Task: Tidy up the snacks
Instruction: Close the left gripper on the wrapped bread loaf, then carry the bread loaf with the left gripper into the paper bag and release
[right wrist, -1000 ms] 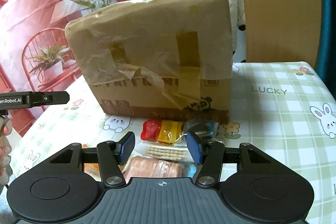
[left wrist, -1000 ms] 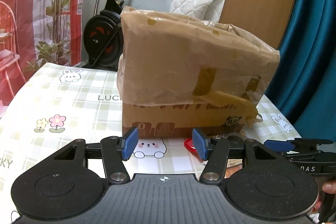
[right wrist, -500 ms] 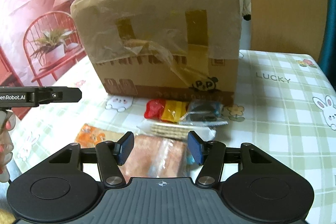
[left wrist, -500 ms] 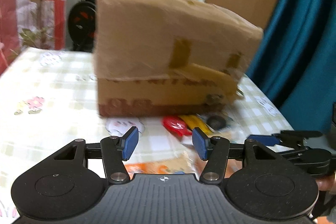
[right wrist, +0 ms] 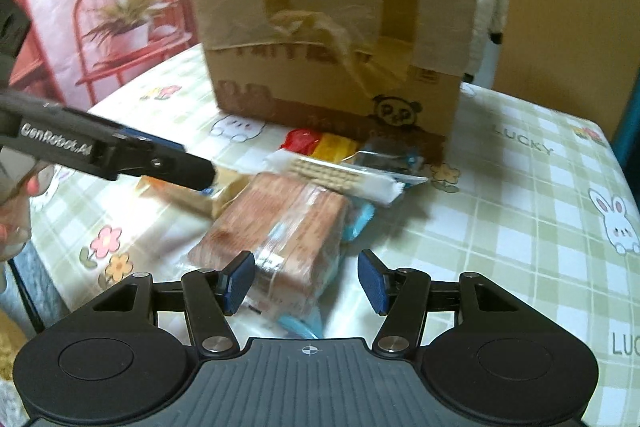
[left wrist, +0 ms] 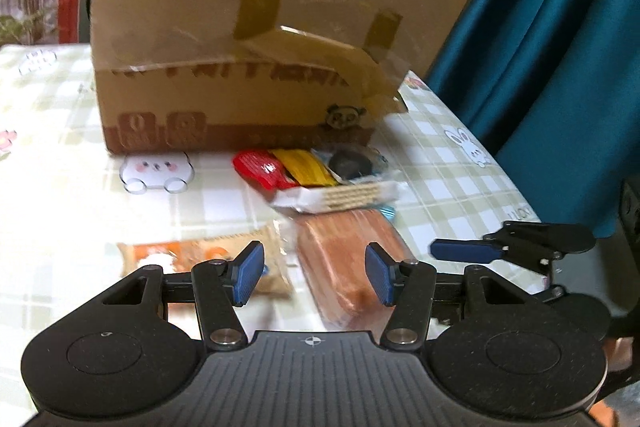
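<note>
While both views a second ago showed mostly the box (left wrist: 248,39) face, they now tip down onto the snacks, so more of the pile shows. Blur suggests motion.

Left gripper (left wrist: 312,273): fingers (left wrist: 248,273) parted, grasping nothing. They frame the near end of the brown pack (left wrist: 348,263) at lower centre of the left view; the orange pack (left wrist: 192,255) sits just left of it. Neither pad touches a wrapper, as far as blur allows.

Right gripper (right wrist: 304,285): fingers (right wrist: 238,283) released too, gap about as before. The brown pack (right wrist: 280,231) lies between and just beyond them, lower centre of the right view, no contact visible. The left gripper (right wrist: 176,167) crosses mid-left of that frame, over the orange pack (right wrist: 180,193).

Snacks all on the table (right wrist: 500,207), bunched in front of the box: red pack (left wrist: 260,169), yellow pack (left wrist: 304,167), a dark cookie pack (left wrist: 352,163) against the box foot, white wafer pack (left wrist: 340,195) laid over them, a blue wrapper (right wrist: 358,221) under the brown pack.

Reading: approach stage, nothing sorted yet. Both grippers converge on the same brown pack; likely one takes it. Wrappers look slick and overlapped, so neighbours may drag along.
</note>
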